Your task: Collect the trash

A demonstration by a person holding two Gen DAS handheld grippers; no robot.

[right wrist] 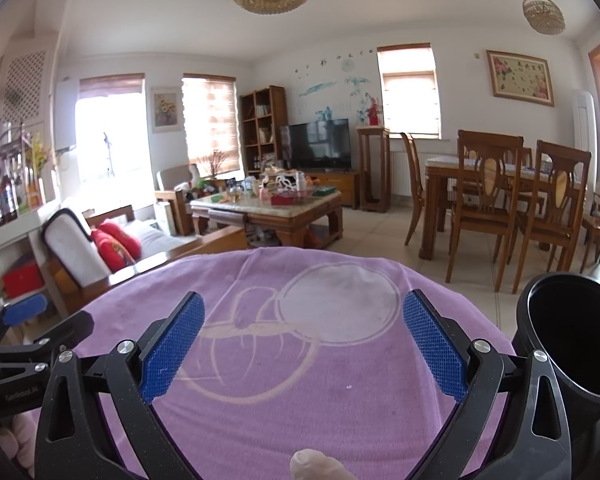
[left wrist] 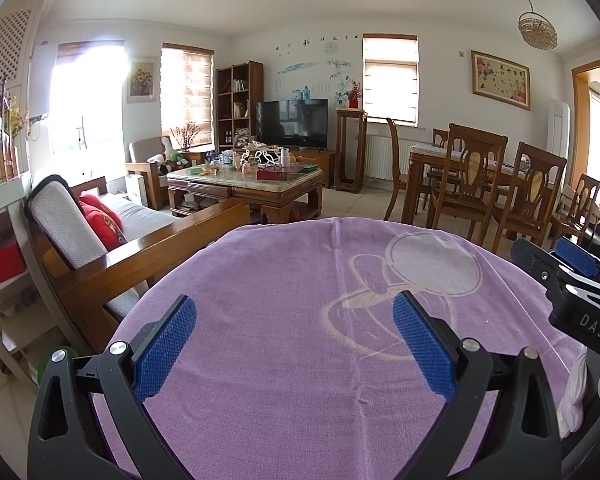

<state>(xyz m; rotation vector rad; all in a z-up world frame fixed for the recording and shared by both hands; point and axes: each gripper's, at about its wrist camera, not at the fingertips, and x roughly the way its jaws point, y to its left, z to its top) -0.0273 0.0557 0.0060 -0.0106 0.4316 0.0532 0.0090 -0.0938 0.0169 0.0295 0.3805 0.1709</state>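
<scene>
A purple cloth with a pale bow print covers the round table under both grippers. My left gripper hovers just above it, open, with nothing between its blue pads. My right gripper is likewise open and empty over the same cloth. A black bin stands at the table's right edge, its mouth tilted toward me. A pale crumpled lump lies at the near edge below the right gripper, and a tiny white scrap sits on the cloth. Something white and crumpled shows at the table's right rim.
The right gripper's body is close on the left gripper's right. A wooden sofa with red cushions stands left of the table. Beyond are a cluttered coffee table, a dining table with chairs and tiled floor.
</scene>
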